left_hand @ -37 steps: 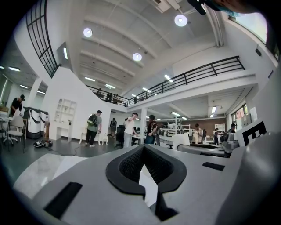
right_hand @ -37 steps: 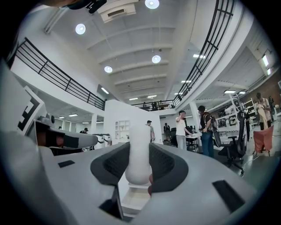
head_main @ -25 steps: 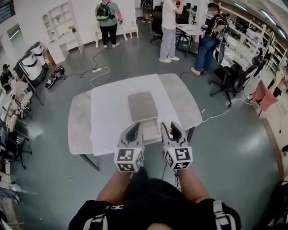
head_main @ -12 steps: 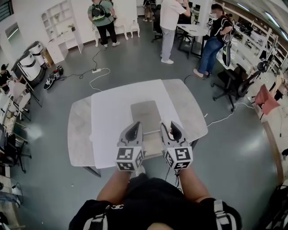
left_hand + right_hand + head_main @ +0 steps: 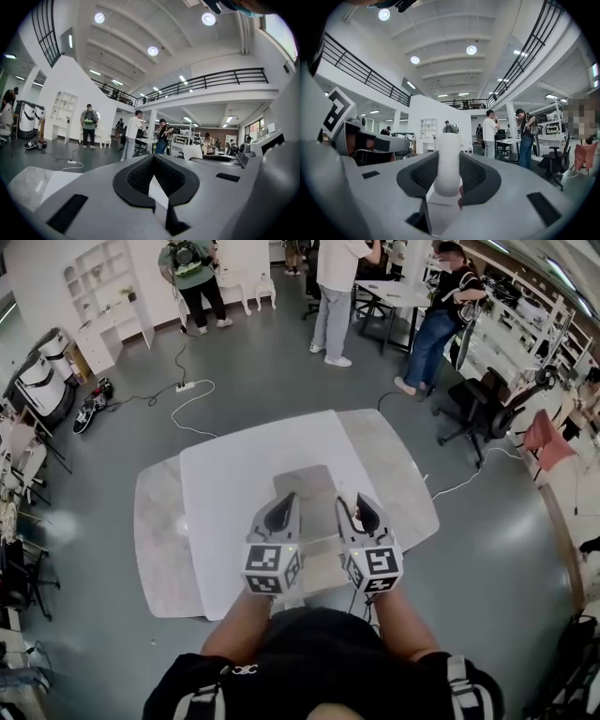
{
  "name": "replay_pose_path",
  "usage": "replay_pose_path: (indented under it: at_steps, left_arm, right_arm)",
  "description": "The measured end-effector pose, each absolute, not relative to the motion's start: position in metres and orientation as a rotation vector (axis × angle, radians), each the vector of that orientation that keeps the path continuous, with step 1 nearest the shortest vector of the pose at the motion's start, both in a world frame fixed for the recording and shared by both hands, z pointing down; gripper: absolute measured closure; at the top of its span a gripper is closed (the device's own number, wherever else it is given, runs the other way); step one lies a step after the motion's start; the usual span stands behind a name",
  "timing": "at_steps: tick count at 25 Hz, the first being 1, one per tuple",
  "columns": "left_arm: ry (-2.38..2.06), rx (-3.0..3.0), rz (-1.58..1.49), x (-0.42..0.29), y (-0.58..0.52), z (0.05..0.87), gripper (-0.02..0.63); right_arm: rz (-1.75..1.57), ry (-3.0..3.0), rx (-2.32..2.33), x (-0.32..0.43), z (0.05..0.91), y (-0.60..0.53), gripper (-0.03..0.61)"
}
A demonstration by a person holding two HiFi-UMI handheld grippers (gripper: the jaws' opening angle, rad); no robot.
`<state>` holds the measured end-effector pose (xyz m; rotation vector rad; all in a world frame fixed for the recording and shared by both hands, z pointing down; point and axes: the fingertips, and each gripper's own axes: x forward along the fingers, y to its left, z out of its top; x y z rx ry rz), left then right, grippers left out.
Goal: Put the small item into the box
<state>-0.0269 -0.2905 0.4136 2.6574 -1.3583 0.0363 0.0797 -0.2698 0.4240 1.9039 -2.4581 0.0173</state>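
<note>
My right gripper (image 5: 360, 512) (image 5: 449, 174) is shut on a small white rounded cylinder (image 5: 447, 159), which stands upright between its dark pads. The left gripper (image 5: 282, 510) (image 5: 153, 174) hovers beside it, its pads meeting at the tips with nothing between them. Both are held over the near end of an open grey box (image 5: 323, 563). The box lid (image 5: 304, 486) lies flat just beyond them on the white sheet (image 5: 225, 493). Both gripper views look level across the room, so neither shows the box.
The white sheet covers a grey marble table (image 5: 398, 474). Several people (image 5: 334, 296) stand past the table. An office chair (image 5: 487, 399) is at the right. A white cable and power strip (image 5: 183, 388) lie on the floor at the far left.
In the head view the table and box have slid toward the grippers, which now sit over the box's near end. The right gripper still holds the white item.
</note>
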Motion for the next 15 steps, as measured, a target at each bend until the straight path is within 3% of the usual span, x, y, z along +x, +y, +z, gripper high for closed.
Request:
replay_pose_path:
  at_steps: [15]
  left_arm:
    - [-1.377, 2.558, 0.089, -0.029, -0.346, 0.441, 0.601]
  right_arm:
    - [0.112, -2.389, 1.702, 0.1, 0.475, -0.306, 0.448]
